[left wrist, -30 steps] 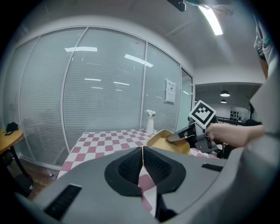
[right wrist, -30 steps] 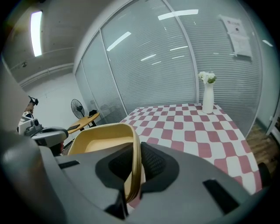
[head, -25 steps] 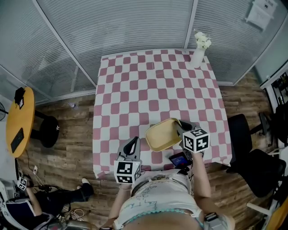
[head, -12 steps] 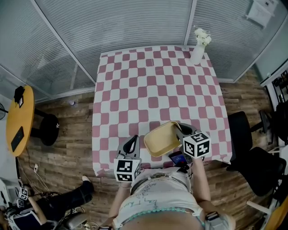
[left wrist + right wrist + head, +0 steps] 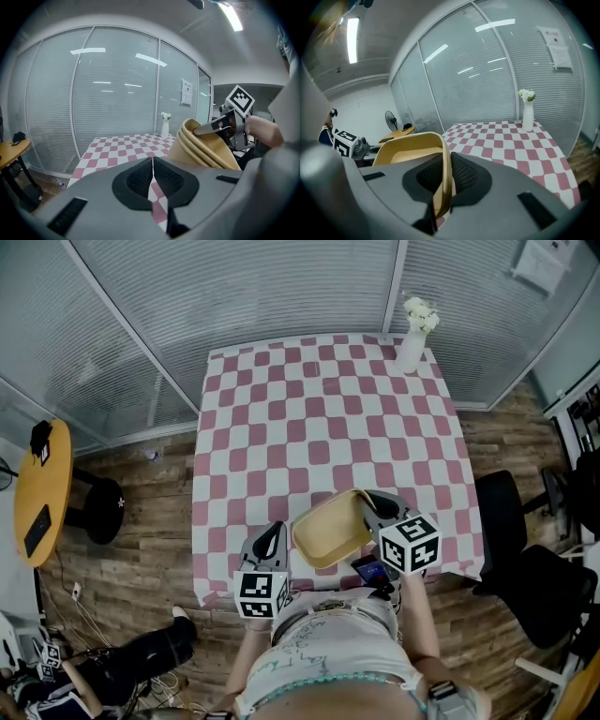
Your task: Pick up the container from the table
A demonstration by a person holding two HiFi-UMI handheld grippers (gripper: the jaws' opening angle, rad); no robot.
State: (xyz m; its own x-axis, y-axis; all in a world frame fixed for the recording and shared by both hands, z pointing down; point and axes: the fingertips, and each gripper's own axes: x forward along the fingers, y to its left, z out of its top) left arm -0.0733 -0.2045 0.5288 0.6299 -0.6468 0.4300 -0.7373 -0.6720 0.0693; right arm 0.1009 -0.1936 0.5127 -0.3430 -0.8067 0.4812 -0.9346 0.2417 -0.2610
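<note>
A shallow tan container (image 5: 331, 528) hangs tilted above the near edge of the checked table (image 5: 323, 418). My right gripper (image 5: 367, 510) is shut on its right rim; in the right gripper view the rim (image 5: 444, 185) runs edge-on between the pads. The left gripper view shows the container (image 5: 205, 146) from its underside at right, with the right gripper's marker cube beside it. My left gripper (image 5: 272, 543) sits just left of the container at the table's near edge, jaws shut with nothing between them (image 5: 153, 180).
A white vase with flowers (image 5: 413, 337) stands at the table's far right corner. Glass walls with blinds rise behind the table. A round yellow side table (image 5: 39, 493) is at the left, a black office chair (image 5: 525, 559) at the right. A small dark device (image 5: 372, 571) lies near the table's near edge.
The container has shifted slightly left and toward me in the right gripper's hold. The left gripper stayed beside it.
</note>
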